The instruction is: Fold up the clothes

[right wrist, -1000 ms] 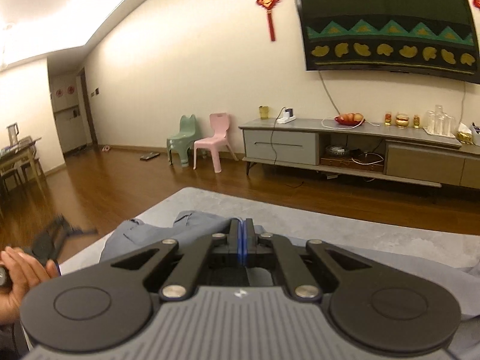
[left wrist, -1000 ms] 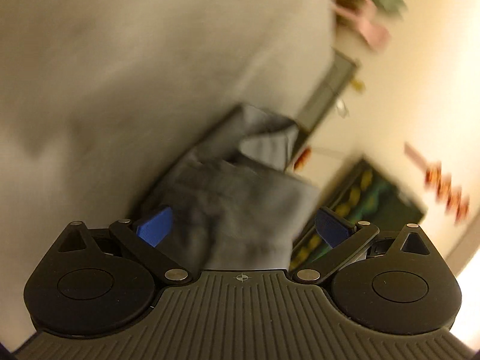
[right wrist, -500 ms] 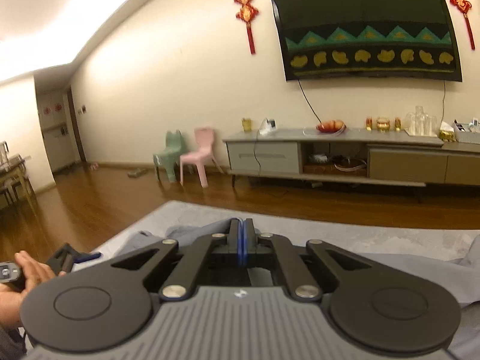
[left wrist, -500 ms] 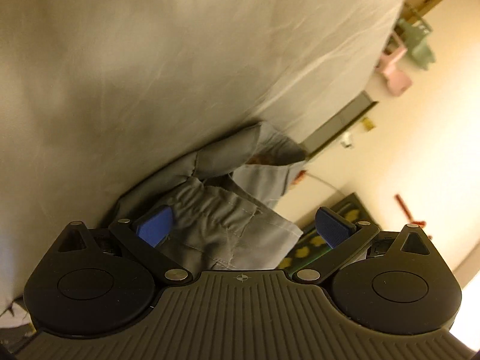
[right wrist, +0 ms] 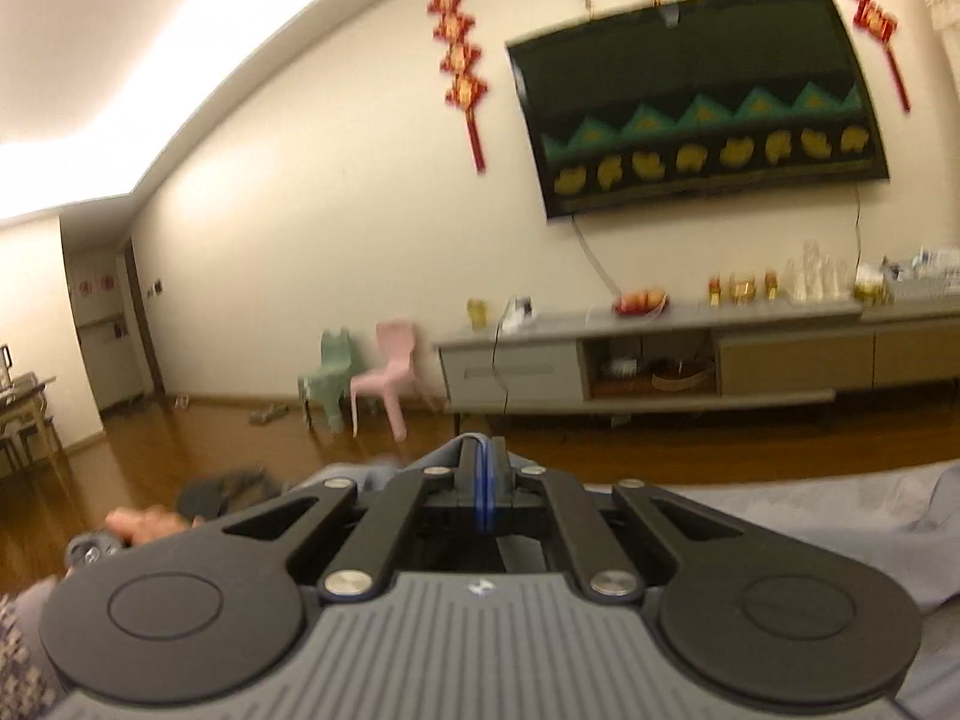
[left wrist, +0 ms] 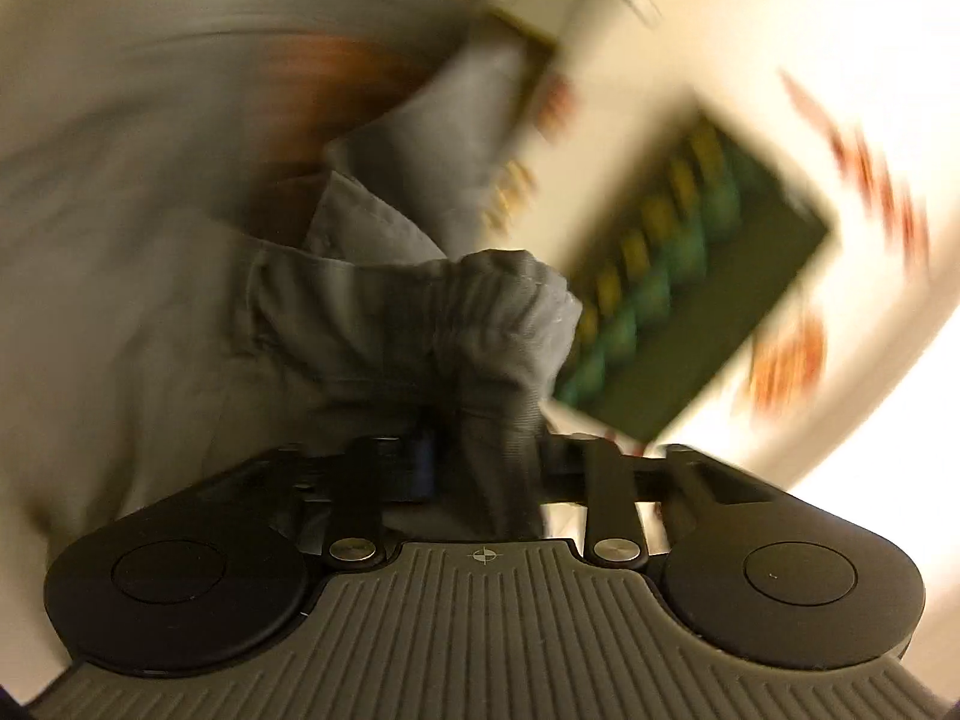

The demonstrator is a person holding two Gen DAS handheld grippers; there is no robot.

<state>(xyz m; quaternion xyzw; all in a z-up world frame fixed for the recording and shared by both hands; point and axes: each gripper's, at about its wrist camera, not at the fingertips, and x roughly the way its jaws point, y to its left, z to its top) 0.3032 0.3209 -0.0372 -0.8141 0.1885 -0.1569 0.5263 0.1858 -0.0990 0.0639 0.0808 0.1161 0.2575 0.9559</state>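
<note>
While the left hand-held gripper [left wrist: 480, 468] is closing on the grey trousers' gathered waistband [left wrist: 480, 312] and the right hand-held gripper [right wrist: 483, 480] is pinched on cloth, a shallow bite could be lost if tugged

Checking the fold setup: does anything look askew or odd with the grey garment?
Yes: the left gripper, jaws closing, has a bunched wad of the grey garment between them, not a flat edge. The view is blurred. The right gripper is shut with grey cloth at its tips.
</note>
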